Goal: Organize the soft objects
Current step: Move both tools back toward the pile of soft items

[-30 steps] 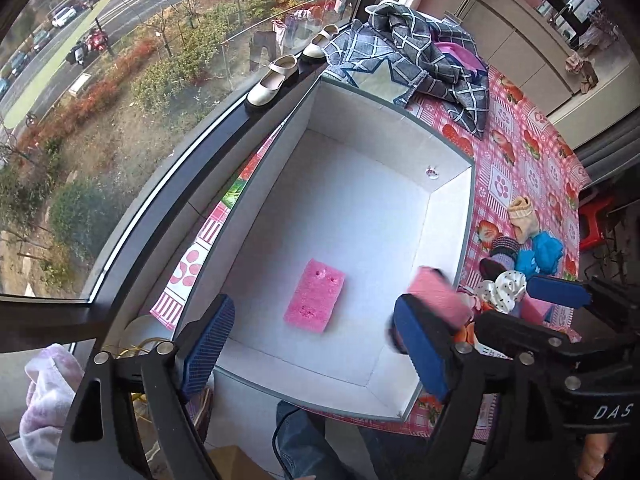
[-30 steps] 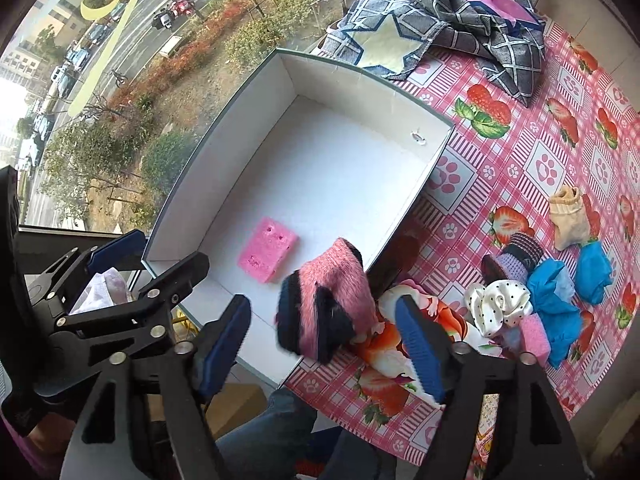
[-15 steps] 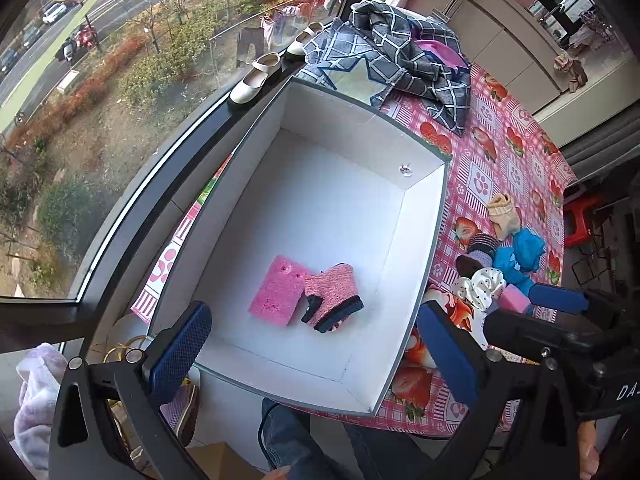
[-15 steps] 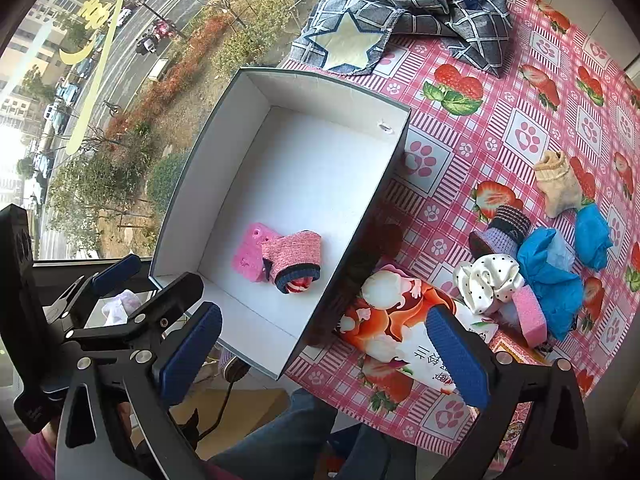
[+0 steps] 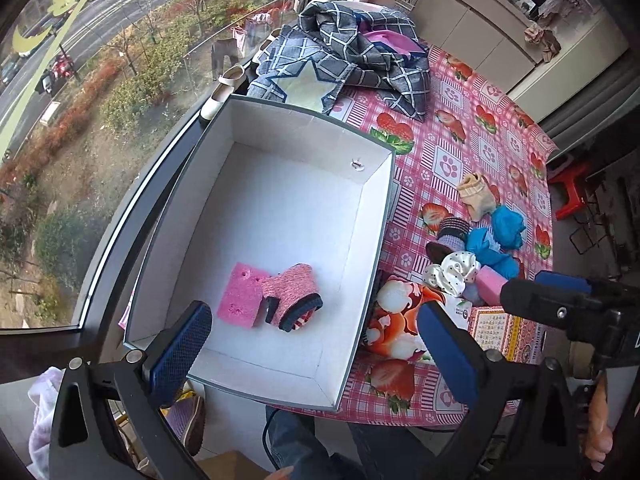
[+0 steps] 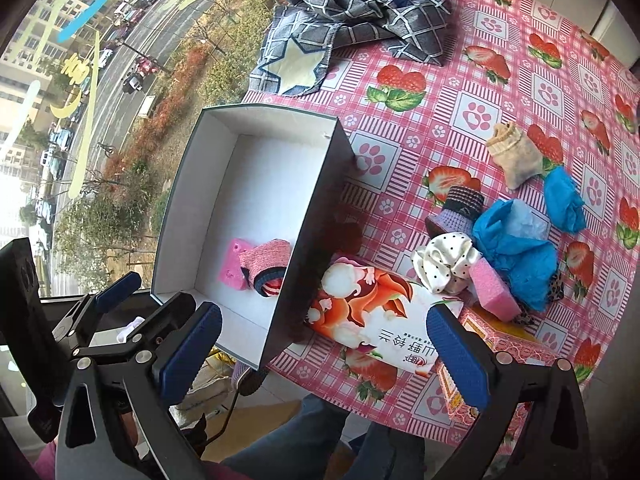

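A white open box (image 5: 372, 216) (image 6: 316, 216) stands on the table. In it lie a pink sponge (image 5: 240, 294) (image 6: 231, 264) and a pink knitted sock with a dark cuff (image 5: 294, 296) (image 6: 266, 266), touching. My left gripper (image 5: 316, 344) is open and empty above the box's near end. My right gripper (image 6: 324, 354) is open and empty over the box's near right corner. Right of the box lie a polka-dot scrunchie (image 6: 444, 260), another pink sponge (image 6: 494, 290), blue cloths (image 6: 516, 252), a purple sock (image 6: 456, 208) and a beige sock (image 6: 514, 156).
A tissue pack with orange print (image 6: 372, 312) and a pink carton (image 6: 488, 344) lie at the table's front edge. A checked blue cloth (image 5: 348, 60) is heaped behind the box. White shoes (image 5: 224, 88) sit on the window ledge. The strawberry tablecloth (image 6: 520, 80) covers the table.
The pink knitted sock left my right gripper and dropped into the box beside the pink sponge. Both grippers rose and pulled back; the right one swung right towards the pile.
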Demonstrator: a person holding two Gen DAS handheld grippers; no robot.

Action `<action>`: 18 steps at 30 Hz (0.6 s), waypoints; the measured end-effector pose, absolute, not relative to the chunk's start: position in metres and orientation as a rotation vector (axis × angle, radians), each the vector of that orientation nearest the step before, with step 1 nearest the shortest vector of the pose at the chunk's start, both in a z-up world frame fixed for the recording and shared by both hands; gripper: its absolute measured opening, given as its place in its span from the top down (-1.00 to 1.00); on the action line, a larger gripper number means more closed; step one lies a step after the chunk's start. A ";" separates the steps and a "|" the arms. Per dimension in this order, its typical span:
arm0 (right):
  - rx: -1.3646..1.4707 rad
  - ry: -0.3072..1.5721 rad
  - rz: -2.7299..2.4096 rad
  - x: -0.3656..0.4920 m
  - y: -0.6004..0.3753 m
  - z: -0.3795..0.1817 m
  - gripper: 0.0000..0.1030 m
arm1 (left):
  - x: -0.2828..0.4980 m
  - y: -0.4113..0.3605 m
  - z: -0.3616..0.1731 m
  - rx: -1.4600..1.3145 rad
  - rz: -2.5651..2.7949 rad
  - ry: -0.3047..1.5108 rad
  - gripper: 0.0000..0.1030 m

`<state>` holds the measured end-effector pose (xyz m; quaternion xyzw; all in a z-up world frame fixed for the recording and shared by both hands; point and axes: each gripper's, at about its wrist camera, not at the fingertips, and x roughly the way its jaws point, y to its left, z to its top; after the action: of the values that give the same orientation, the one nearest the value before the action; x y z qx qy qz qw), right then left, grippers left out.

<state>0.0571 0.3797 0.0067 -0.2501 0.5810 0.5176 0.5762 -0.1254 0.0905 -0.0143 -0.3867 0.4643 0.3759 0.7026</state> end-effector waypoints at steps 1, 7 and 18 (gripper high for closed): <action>-0.578 1.360 1.208 0.060 0.377 0.008 -1.00 | -0.122 0.089 -0.014 -0.853 0.830 1.038 -0.99; -0.525 1.364 1.173 0.086 0.357 0.014 -1.00 | -0.102 0.081 -0.007 -0.812 0.801 1.057 -0.99; -0.406 1.399 1.080 0.141 0.320 0.014 -1.00 | -0.065 0.069 -0.002 -0.740 0.748 1.105 -0.99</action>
<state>0.1409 0.3198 0.0137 -0.1763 0.6074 0.4691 0.6164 -0.0645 0.0692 -0.0019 -0.3351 0.5006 0.3387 0.7228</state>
